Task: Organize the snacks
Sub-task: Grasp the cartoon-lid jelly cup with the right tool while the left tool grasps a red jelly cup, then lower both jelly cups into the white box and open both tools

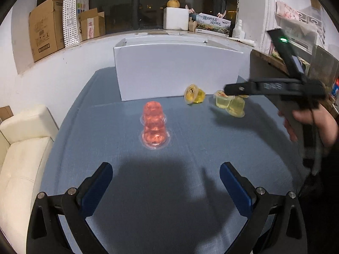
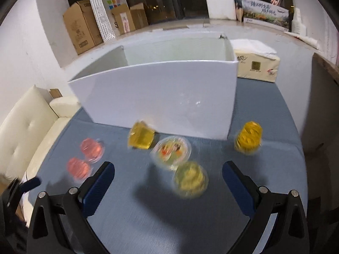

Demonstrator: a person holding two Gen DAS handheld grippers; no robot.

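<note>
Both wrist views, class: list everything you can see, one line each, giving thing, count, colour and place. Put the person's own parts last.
Red jelly cups: two, pinkish red, left part of the table, side by side.
Yellow jelly cups: four, yellow; three clustered before the box, one apart near its right corner.
Box: one, white, open top, back of the table.
Table: one, blue-grey cloth.
Tissue pack: one, cream, right of the box.
Cardboard boxes: several, brown, window ledge.
Sofa: one, cream, left of the table.
Left gripper: black, blue pads, open.
Right gripper: same, open, above the yellow cups.
</note>
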